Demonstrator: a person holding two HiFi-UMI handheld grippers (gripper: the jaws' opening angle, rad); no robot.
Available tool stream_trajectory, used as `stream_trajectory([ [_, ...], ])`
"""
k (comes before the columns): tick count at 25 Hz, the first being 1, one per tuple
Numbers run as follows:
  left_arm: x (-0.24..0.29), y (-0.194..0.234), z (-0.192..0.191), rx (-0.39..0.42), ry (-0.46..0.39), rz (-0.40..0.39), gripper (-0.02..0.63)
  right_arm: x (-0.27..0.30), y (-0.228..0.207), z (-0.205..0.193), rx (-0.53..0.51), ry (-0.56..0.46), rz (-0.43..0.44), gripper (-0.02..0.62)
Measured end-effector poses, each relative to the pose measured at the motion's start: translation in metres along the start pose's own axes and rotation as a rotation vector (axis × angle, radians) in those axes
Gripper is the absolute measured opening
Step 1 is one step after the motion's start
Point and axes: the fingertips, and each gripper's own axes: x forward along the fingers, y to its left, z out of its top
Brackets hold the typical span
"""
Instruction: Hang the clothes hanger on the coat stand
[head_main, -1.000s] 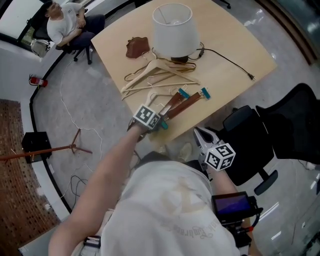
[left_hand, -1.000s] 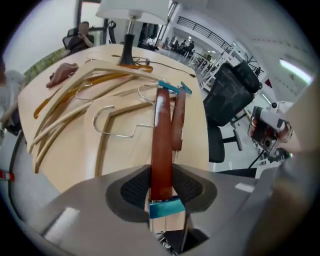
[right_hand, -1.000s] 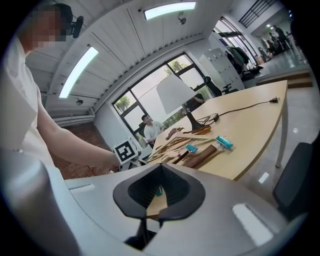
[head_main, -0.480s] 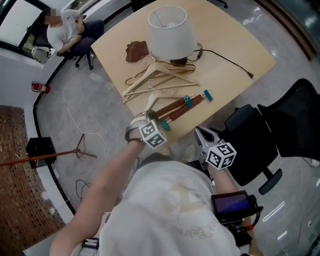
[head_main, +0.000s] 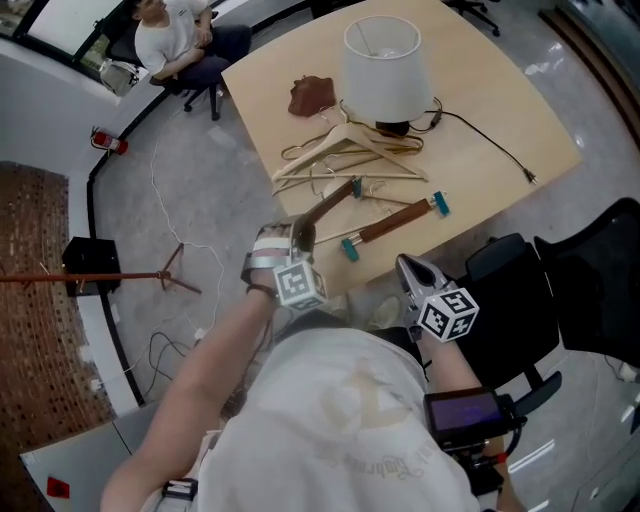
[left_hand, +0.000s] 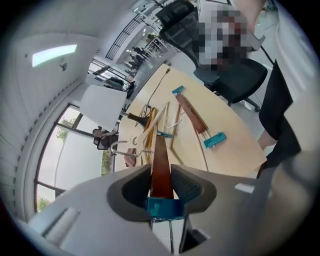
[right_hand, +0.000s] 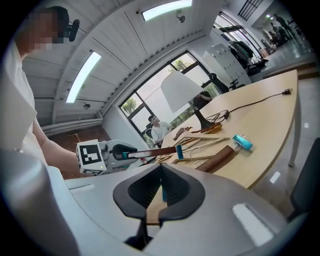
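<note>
My left gripper (head_main: 303, 235) is shut on one end of a dark brown clip hanger (head_main: 335, 200), by its teal clip; the jaws have just been closing on that bar. The hanger is lifted off the table, its far end over the pile of pale wooden hangers (head_main: 340, 155). In the left gripper view the bar (left_hand: 160, 160) runs straight out from between the pads (left_hand: 186, 186). A thin wooden coat stand (head_main: 100, 276) stands on the floor at far left. My right gripper (head_main: 408, 268) hangs shut and empty by the table's near edge, away from the hangers.
A second brown clip hanger (head_main: 395, 220) lies on the wooden table (head_main: 500, 90), beside a white-shaded lamp (head_main: 380, 65) with its cable and a brown cloth (head_main: 312, 95). A black office chair (head_main: 590, 280) stands at right. A person sits at the back left (head_main: 185, 40).
My left gripper has risen and rolled, lifting the brown hanger off the table and away from the second one. The right gripper has stayed in place.
</note>
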Motion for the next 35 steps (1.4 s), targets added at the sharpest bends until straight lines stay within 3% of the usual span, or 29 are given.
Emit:
stream_trajectory([
  [12, -0.034, 0.001, -0.019, 0.110, 0.031, 0.041, 0.124, 0.029, 0.035, -0.012, -0.108, 0.059, 0.125, 0.014],
  [18, -0.059, 0.021, -0.020, 0.138, 0.010, 0.073, 0.124, 0.045, 0.064, -0.007, -0.256, 0.073, 0.175, 0.014],
  [24, -0.094, 0.057, -0.030, 0.181, 0.001, 0.154, 0.124, 0.063, 0.092, 0.000, -0.309, 0.062, 0.238, 0.014],
  [28, -0.120, 0.078, -0.057, 0.196, 0.046, 0.213, 0.124, 0.081, 0.125, -0.007, -0.336, 0.069, 0.332, 0.014],
  [35, -0.166, 0.099, -0.140, 0.189, 0.162, 0.317, 0.124, 0.121, 0.200, -0.022, -0.423, 0.105, 0.482, 0.014],
])
